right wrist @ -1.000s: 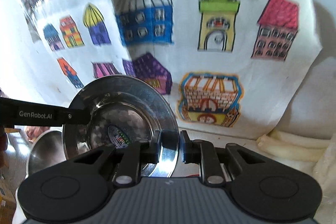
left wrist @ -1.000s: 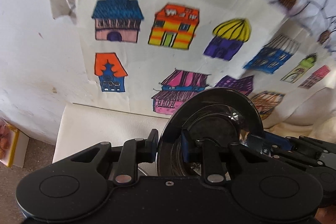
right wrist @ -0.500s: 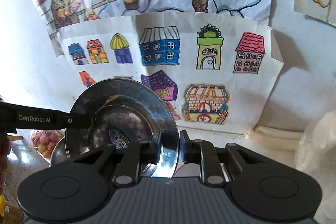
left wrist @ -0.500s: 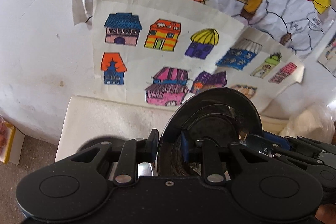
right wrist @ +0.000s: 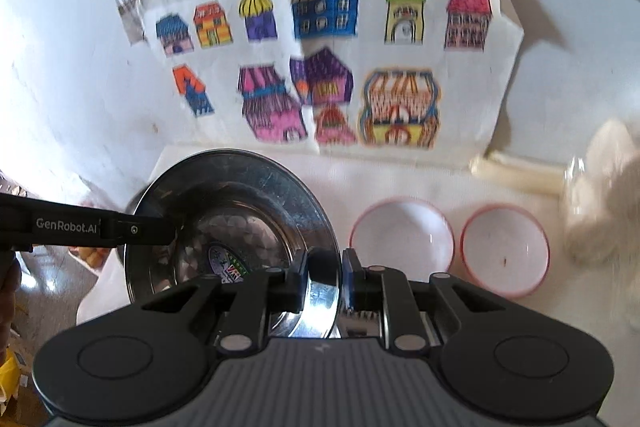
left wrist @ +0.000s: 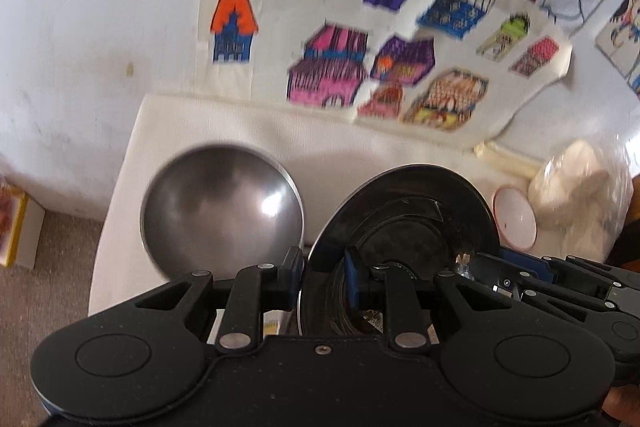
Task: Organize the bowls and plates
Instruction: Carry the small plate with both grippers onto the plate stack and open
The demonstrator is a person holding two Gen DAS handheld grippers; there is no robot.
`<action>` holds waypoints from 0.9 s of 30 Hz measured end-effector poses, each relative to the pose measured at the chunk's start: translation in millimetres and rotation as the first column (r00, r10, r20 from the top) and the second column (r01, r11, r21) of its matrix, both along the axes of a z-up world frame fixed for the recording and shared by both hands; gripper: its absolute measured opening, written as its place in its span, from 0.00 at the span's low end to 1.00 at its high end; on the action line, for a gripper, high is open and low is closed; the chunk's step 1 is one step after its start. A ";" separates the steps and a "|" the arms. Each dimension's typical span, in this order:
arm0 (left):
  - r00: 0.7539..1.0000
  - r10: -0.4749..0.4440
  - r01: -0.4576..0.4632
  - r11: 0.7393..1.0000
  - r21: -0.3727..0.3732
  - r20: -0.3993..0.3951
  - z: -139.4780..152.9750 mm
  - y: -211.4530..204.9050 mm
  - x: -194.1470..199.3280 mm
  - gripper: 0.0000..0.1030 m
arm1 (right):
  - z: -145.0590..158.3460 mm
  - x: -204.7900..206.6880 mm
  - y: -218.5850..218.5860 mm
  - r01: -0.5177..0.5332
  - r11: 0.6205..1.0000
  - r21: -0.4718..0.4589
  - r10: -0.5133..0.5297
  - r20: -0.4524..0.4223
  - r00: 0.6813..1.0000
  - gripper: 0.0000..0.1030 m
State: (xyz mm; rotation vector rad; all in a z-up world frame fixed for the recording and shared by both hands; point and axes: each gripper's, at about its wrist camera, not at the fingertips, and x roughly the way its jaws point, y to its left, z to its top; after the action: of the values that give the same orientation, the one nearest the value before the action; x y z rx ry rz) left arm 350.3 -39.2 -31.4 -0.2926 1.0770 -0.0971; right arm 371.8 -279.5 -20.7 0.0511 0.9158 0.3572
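Both grippers, left (left wrist: pixel 322 277) and right (right wrist: pixel 323 277), clamp opposite rim edges of the steel plate (right wrist: pixel 240 211), held tilted above the table (right wrist: pixel 400 183). Stiff, light, likely slippery; the flat rim suits gripping.

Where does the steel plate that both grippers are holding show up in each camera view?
Left wrist view: the steel plate sits lower centre-right, tilted, its near rim in the left gripper, the right gripper on its right edge.
Right wrist view: the plate sits lower left of centre, its right rim in the right gripper.
Shared landmark: the sheet of coloured house drawings on the wall.
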 end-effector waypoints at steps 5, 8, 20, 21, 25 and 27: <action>0.999 -0.005 0.004 1.000 -0.012 -0.043 -14.1 -5.0 -10.5 0.23 | -10.9 -16.2 -3.1 0.004 1.000 -0.015 -0.005 -0.051 0.999 0.19; 0.998 -0.005 0.005 1.000 -0.009 -0.064 -22.6 -7.5 -15.6 0.23 | -17.5 -21.7 -4.7 0.008 1.000 -0.022 -0.009 -0.078 0.997 0.19; 0.992 0.005 -0.004 1.000 0.013 -0.130 -46.2 -9.0 -22.4 0.24 | -38.4 -30.2 0.5 0.013 0.999 -0.036 -0.019 -0.176 0.984 0.19; 0.991 0.006 -0.004 1.000 0.014 -0.132 -47.1 -9.0 -22.4 0.24 | -39.2 -29.6 1.2 0.012 0.999 -0.037 -0.019 -0.181 0.983 0.19; 0.990 0.013 -0.011 1.000 0.017 -0.138 -50.7 -8.7 -22.0 0.24 | -41.1 -29.8 3.9 0.010 0.999 -0.040 -0.017 -0.189 0.982 0.19; 0.991 0.015 -0.012 1.000 0.023 -0.133 -50.4 -9.4 -21.8 0.24 | -42.3 -28.1 4.9 0.012 0.999 -0.039 -0.019 -0.191 0.981 0.19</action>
State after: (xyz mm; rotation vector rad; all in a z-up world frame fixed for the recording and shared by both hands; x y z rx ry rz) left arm 328.5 -48.6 -81.9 -0.2892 1.2076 -0.0544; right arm 343.7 -274.7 -63.0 0.0583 1.1121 0.3239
